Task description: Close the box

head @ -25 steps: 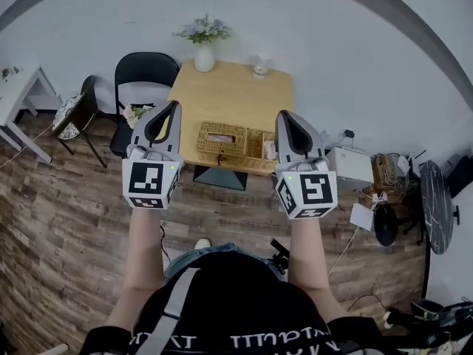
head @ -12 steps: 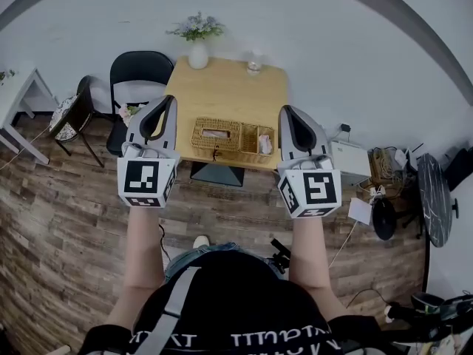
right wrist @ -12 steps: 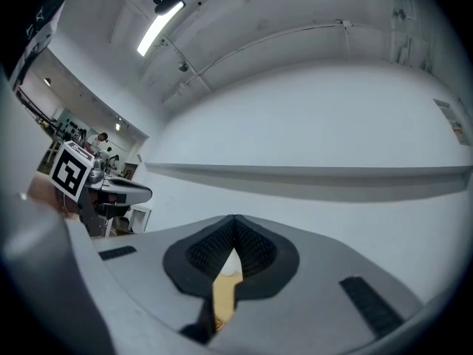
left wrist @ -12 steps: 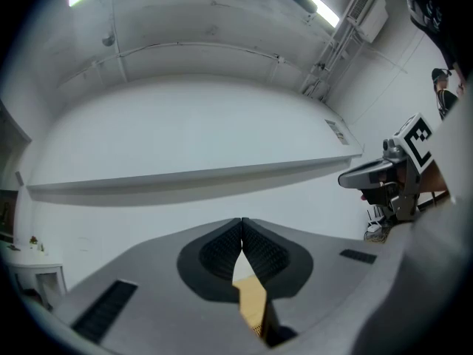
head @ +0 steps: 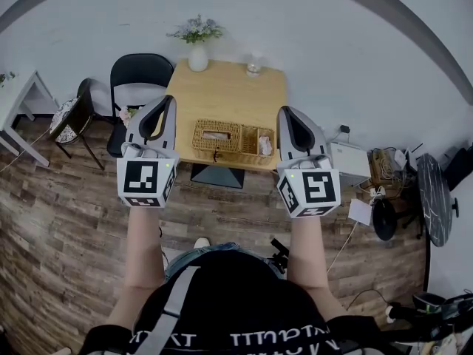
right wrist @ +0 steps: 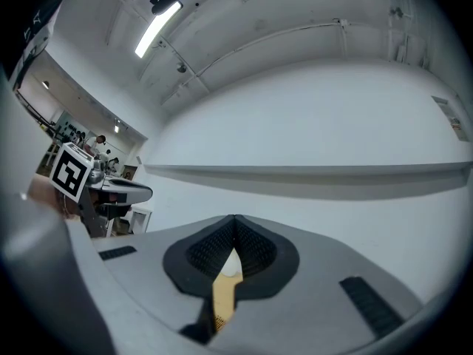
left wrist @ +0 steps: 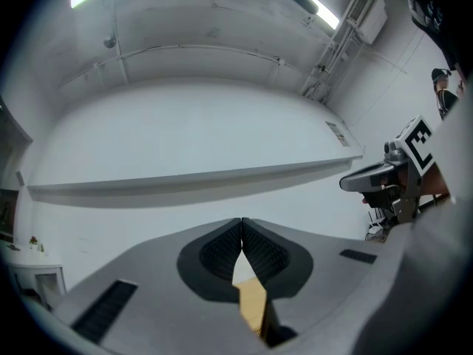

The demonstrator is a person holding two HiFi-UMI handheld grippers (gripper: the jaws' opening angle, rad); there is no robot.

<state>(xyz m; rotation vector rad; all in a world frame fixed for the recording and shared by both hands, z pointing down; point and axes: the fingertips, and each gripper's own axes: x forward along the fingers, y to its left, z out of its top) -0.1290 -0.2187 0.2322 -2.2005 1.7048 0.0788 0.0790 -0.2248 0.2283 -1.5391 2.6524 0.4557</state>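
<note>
Over the last second the box [head: 230,140] and tabletop [head: 229,95] drifted slightly left in the head view, then settled. The claws are about where they were. Left claw [left wrist: 242,221] is fully closed and empty, and right claw [right wrist: 234,219] is the same (pads meeting, nothing between). Both are held up in front of the person, well short of the box, which sits at the tabletop's near edge. Likely still the approach, with closing not started. The tabletop is light wood with a vase [head: 197,56] at its far edge, a chair [head: 140,76] to its left, a plank floor [head: 59,213] and a white wall [head: 332,65].

Rough woven wicker box [head: 218,136] on smooth pale-wood table [head: 229,95] (matt plank floorboards [head: 66,220]).
</note>
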